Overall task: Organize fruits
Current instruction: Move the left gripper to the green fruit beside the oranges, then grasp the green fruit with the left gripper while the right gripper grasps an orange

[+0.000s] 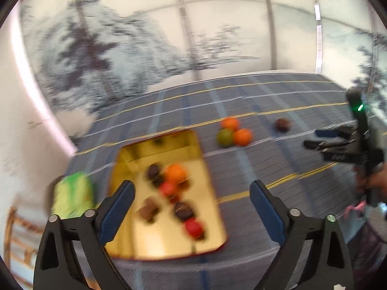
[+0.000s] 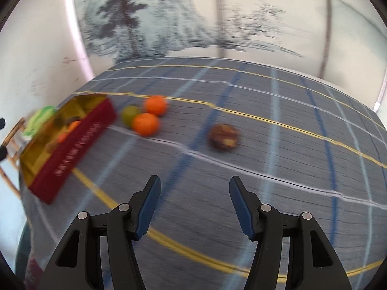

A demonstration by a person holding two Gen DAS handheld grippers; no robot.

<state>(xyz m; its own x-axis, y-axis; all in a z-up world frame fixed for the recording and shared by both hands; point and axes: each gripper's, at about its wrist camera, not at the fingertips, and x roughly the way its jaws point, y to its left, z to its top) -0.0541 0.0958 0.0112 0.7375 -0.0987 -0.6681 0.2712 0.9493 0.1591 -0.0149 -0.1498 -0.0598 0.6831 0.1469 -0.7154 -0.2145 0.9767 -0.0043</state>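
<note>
Grey-blue checked cloth with yellow and white lines covers the table (image 1: 254,169), the largest thing in both views. On it, to the left, sits a shallow box (image 1: 205,176) with a gold inside and a dark red outer wall; only the right wrist view shows that red wall and its pale lettering, too blurred to read. The left wrist view looks down into the box and shows an orange fruit (image 1: 176,172), two red fruits (image 1: 193,227) and several dark brown ones (image 1: 184,210) lying loose on the gold floor. A green packet (image 1: 72,195) lies just beside the box's left edge.

Farther out on the cloth, right of the box, three fruits touch in a cluster: two oranges (image 2: 145,124) and a dull green fruit (image 2: 129,114). Well apart to their right lies a single brown, wrinkled fruit (image 2: 224,136), the nearest loose fruit to the right gripper (image 2: 194,205), ahead of it and slightly right of centre. That gripper's blue-padded fingers are spread wide and hold nothing.

The left gripper (image 1: 191,207) hangs above the near half of the box, its fingers parted and empty, the boxed fruits showing between them. Only the left wrist view shows the right gripper from the side, at the far right edge, with a small green light (image 1: 360,107) on its handle. Everything is smeared by motion blur.
</note>
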